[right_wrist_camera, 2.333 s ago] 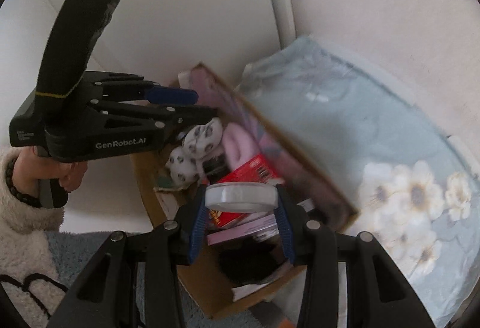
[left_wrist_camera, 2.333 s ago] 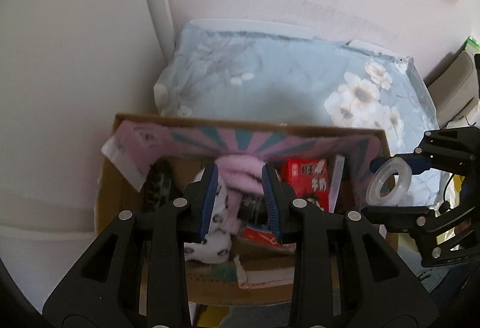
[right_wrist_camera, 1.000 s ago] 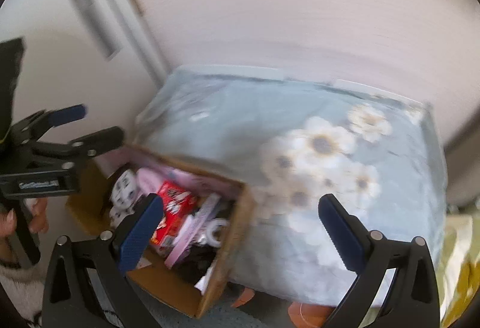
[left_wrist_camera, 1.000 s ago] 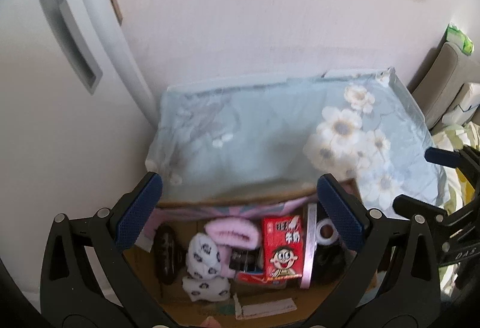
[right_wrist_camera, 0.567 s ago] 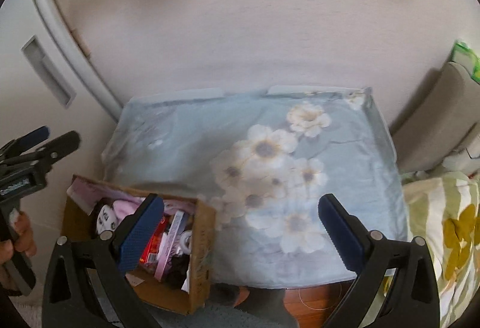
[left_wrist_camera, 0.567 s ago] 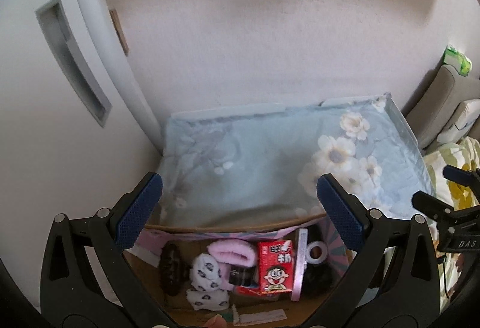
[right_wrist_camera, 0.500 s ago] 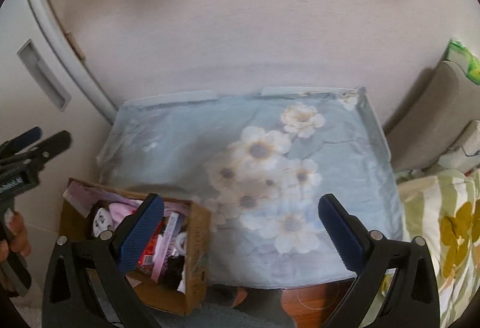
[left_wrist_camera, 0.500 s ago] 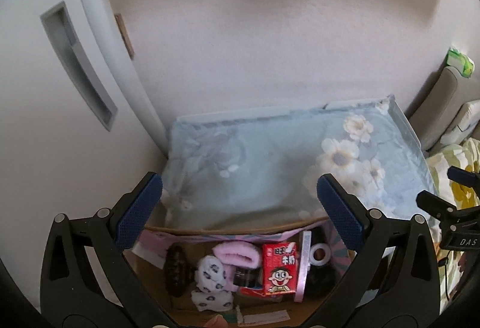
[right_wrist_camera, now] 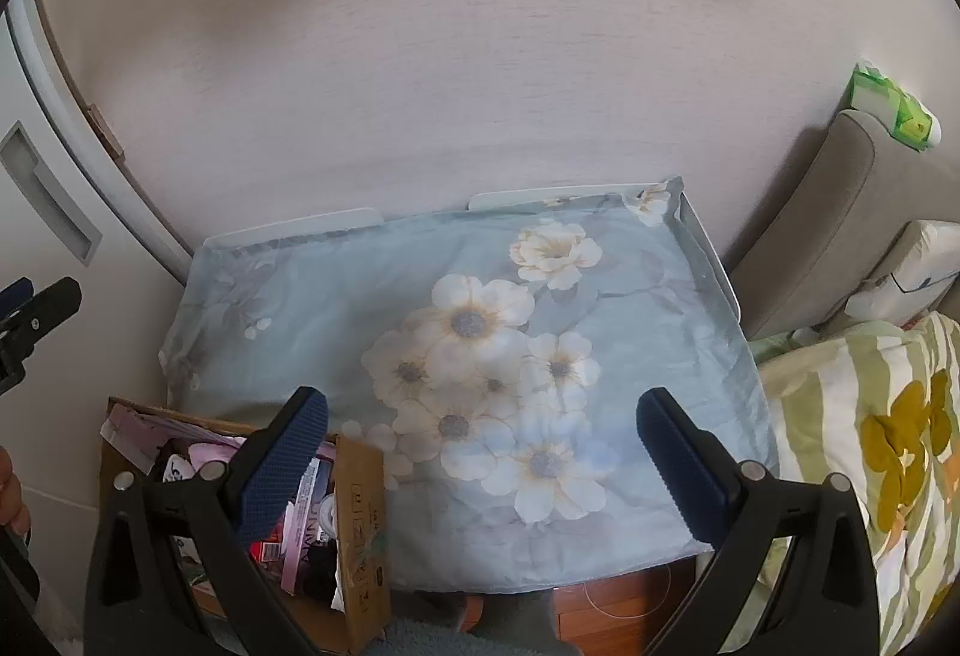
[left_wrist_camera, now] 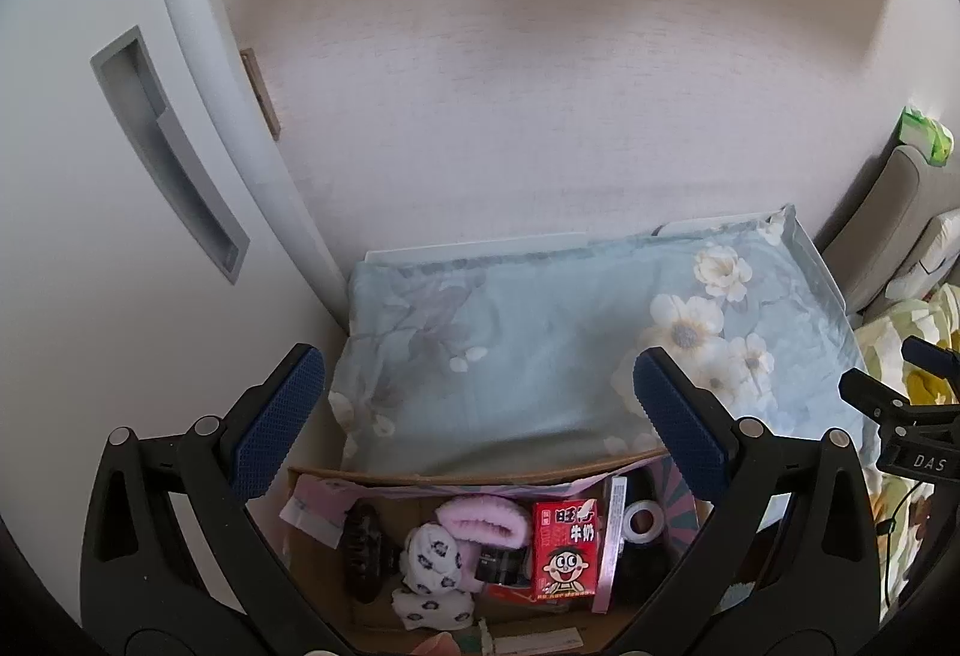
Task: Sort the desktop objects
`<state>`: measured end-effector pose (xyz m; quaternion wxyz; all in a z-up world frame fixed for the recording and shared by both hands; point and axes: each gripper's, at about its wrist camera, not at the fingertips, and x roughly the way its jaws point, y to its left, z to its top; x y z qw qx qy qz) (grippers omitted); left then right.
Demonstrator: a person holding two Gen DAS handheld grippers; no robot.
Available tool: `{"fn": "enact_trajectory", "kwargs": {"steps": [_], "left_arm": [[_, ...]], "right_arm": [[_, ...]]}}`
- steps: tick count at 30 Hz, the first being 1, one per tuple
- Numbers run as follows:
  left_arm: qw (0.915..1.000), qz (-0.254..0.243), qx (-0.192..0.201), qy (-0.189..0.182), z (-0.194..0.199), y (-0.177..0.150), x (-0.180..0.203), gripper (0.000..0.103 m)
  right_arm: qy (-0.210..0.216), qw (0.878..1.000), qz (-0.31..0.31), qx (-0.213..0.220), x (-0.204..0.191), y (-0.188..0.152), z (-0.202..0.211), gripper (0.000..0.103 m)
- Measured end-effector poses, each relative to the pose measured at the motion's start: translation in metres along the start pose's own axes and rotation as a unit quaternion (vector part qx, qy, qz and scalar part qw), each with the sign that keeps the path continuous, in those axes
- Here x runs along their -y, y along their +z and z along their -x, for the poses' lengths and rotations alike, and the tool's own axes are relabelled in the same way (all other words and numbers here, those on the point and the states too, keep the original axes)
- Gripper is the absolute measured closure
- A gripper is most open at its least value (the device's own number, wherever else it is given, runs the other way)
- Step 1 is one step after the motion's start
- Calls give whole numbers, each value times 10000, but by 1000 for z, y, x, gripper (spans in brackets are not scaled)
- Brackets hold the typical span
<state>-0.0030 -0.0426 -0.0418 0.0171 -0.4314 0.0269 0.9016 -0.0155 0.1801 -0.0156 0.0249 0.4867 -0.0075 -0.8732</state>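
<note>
A cardboard box (left_wrist_camera: pixel 318 476) (right_wrist_camera: pixel 360 482) stands on the floor beside a low table draped in a light blue floral cloth (left_wrist_camera: pixel 528 350) (right_wrist_camera: pixel 468 332). Inside the box lie a red milk carton (left_wrist_camera: pixel 567 548), a roll of clear tape (left_wrist_camera: pixel 641 521), a pink fluffy item (left_wrist_camera: pixel 483 515), spotted white socks (left_wrist_camera: pixel 429 566) and a dark hair clip (left_wrist_camera: pixel 360 551). My left gripper (left_wrist_camera: pixel 480 410) hangs open and empty above the box. My right gripper (right_wrist_camera: pixel 483 452) is open and empty over the cloth, to the right of the box.
A white cabinet door with a recessed handle (left_wrist_camera: pixel 168 158) stands at the left. A wall rises behind the table. At the right are a grey cushion (right_wrist_camera: pixel 840 212), a green packet (right_wrist_camera: pixel 891 107) on it and a yellow-green striped blanket (right_wrist_camera: pixel 870 446).
The left gripper let go of the socks and pink item, the right let go of the tape; all now lie in the box. Both grippers opened, rose and drew back.
</note>
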Motion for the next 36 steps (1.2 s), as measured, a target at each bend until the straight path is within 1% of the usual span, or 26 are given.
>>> {"fn": "enact_trajectory", "kwargs": {"steps": [5,10,13,14,16,17,19,24,30,33,36], "left_arm": [[10000,34,-24,69,0,0,-3,0],[9999,100,5,51,-1,0,-8,0],[9999,51,103,91,1,-1,-8,0],[9999,32,55,105,0,0,-7,0],[9999,81,-56,-20,-3,0,-7,0],[9998,139,-77,-131,-4,-1,-7,0],[9995,206,-100,-226,-5,-2,-8,0],[9996,210,-98,-187,-9,-5,-7,0],[9993,287,-148,-212,-15,-7,-5,0],[9993,286,-79,-211,-15,-7,-4,0],[9997,208,104,-63,-10,-7,-1,0]], "right_arm": [[27,10000,63,15,-3,0,0,0],[0,10000,76,-11,-5,1,-1,0],[-10,9999,91,-51,-6,1,-2,0],[-16,9999,101,-59,-6,1,-2,0],[-37,9999,128,-82,-7,2,-4,0],[-43,9999,141,-88,-7,2,-4,1],[-81,9997,180,-110,-7,1,-5,1],[-218,9992,266,-201,-7,-1,-7,1],[-219,9986,366,-328,-7,-3,-13,1],[-189,9983,405,-375,-7,-6,-15,1],[-168,9982,405,-418,-6,-8,-17,0]]}}
